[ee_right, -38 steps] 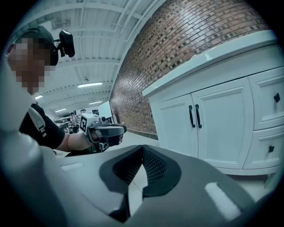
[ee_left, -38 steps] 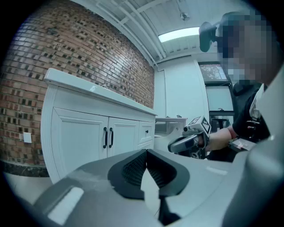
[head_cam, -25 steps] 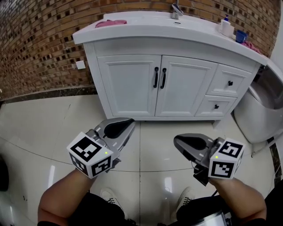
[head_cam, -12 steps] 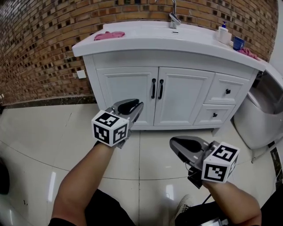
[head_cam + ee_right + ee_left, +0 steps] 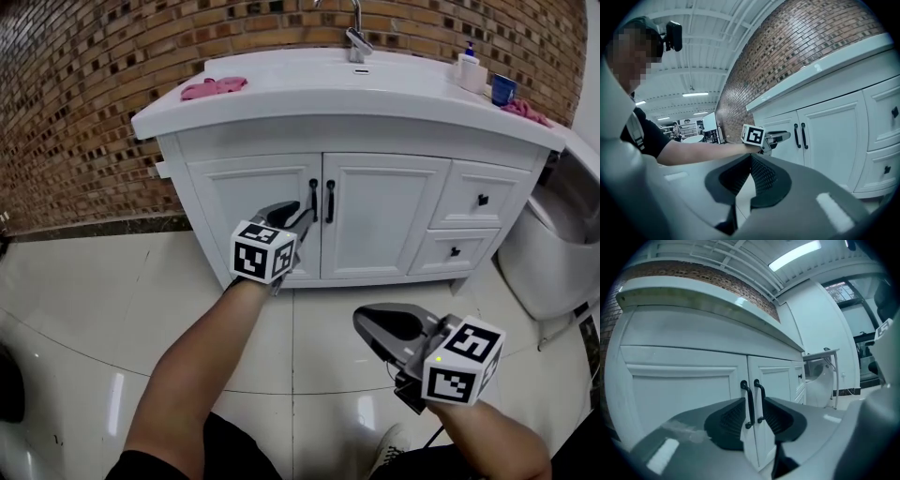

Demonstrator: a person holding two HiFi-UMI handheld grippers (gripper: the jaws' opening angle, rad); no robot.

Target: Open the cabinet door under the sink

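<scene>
Sink cabinet (image 5: pixel 281 131) at our 12, both doors (image 5: pixel 248 202) flush shut. Black pull handles (image 5: pixel 313 199) vertical, paired at centre seam. Left gripper (image 5: pixel 298 214) nearer: fingers (image 5: pixel 727 420) just spread open, both handles at their 12, framed between, no pad contact seen. Right gripper (image 5: pixel 367 322) at 5, fingers closed, empty.

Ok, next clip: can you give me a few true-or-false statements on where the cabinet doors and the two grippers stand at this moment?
1. Both cabinet doors are closed. True.
2. The left gripper is clamped on a door handle. False: its jaws have just been opening and stand apart, and the two black handles show in the gap between them, neither one pressed.
3. A pink cloth lies on the countertop, left of the faucet. True.
4. The right gripper is reaching for the drawers. False: it hangs low over the floor tiles, well back from the doors, with its jaws together and empty.
</scene>
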